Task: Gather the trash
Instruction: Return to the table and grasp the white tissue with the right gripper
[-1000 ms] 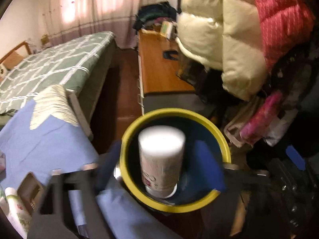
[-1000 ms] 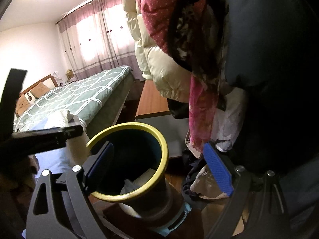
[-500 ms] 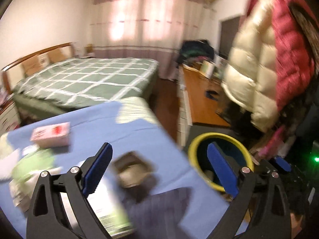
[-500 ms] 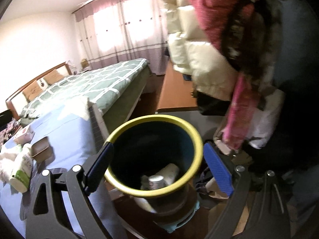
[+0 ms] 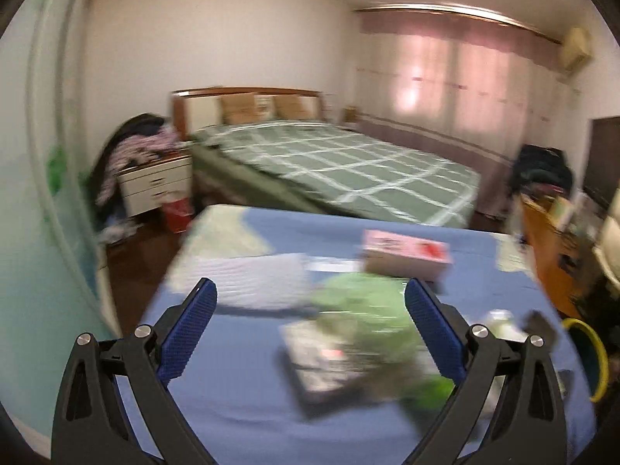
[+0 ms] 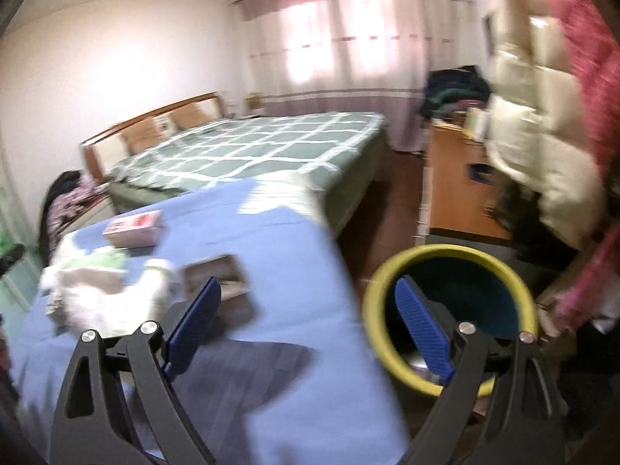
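Trash lying scattered on the blue-covered table (image 5: 240, 399), none of it gripped.

Left gripper (image 5: 310, 333) hanging over the near part of that table, blue pads (image 5: 186, 329) standing wide apart, holding nothing, only blurred litter showing in the gap beyond them. Lying there: a green wrapper (image 5: 368, 310) and a dark flat packet (image 5: 321, 364) just beside it, too smeared to tell whether touching. Sitting farther toward the far edge, a pink box (image 5: 407, 255). Lying near the left edge, a pale striped cloth (image 5: 240, 279). Peeking in just off the right edge, the yellow-rimmed bin (image 5: 596, 356).

Right gripper (image 6: 310, 329) also spread wide and gripping nothing, straddling the right edge of the table (image 6: 302, 263): left pad over the blue cover, right pad (image 6: 422, 333) in front of the bin (image 6: 391, 271), standing on the floor just beside that edge. Showing pale at the bin's bottom, something too blurred to name. Lying toward the left edge, a white crumpled heap (image 6: 104, 294) with green wrapper (image 6: 104, 261) at its far side; near it, a small brown box (image 6: 221, 275); beyond these, the pink box (image 6: 133, 228).

Standing past the far edge, a green checked bed (image 6: 252, 143). Hanging at right above the bin, a cream puffer coat (image 6: 542, 147).
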The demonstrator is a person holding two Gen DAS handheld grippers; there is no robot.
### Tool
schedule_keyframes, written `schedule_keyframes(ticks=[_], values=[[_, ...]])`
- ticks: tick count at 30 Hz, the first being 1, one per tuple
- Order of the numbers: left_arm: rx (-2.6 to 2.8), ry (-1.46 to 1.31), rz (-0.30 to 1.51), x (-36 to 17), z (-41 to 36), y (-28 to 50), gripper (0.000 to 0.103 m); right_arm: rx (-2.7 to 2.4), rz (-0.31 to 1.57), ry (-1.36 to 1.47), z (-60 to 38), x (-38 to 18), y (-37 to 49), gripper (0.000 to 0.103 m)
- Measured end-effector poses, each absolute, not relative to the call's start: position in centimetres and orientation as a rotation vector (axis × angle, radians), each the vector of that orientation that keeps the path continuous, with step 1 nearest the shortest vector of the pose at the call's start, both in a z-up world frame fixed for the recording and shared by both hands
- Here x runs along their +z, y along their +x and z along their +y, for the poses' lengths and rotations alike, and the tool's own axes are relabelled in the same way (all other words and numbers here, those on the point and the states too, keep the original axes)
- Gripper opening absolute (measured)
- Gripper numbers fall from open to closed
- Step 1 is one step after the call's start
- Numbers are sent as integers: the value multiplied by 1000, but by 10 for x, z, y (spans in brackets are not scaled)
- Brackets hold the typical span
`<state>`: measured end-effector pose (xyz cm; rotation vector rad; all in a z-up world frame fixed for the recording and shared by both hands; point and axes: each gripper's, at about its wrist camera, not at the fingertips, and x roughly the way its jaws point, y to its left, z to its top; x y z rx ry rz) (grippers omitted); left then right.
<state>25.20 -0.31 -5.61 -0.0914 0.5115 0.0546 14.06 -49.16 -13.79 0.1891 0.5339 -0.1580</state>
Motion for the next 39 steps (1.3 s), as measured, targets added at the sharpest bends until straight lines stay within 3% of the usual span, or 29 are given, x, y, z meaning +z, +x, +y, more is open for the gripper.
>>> schedule_keyframes(ticks=[8,10,12,17,28,32,34,35,39], values=[[157,-134,516,-83,56,243,96,76,561,82,-401,-128,178,87],[167,-140,516,-86,55,242,96,135,564,55,-379,-128,181,84],[178,-142,520,-88,57,239,96,205,584,40,-358,-130,186,72],[198,-155,501,-87,56,233,96,307,664,11,-321,-145,204,59],[177,-159,502,-85,50,233,96,305,738,11,-291,-165,241,54],[172,-148,505,-85,44,233,97,286,730,23,-292,-165,251,36],[170,-144,507,-86,44,233,97,298,732,25,-290,-167,254,18],[168,-142,508,-86,43,232,97,301,737,26,-290,-168,254,3],[166,-140,511,-86,42,232,97,321,712,86,-303,-163,252,3]])
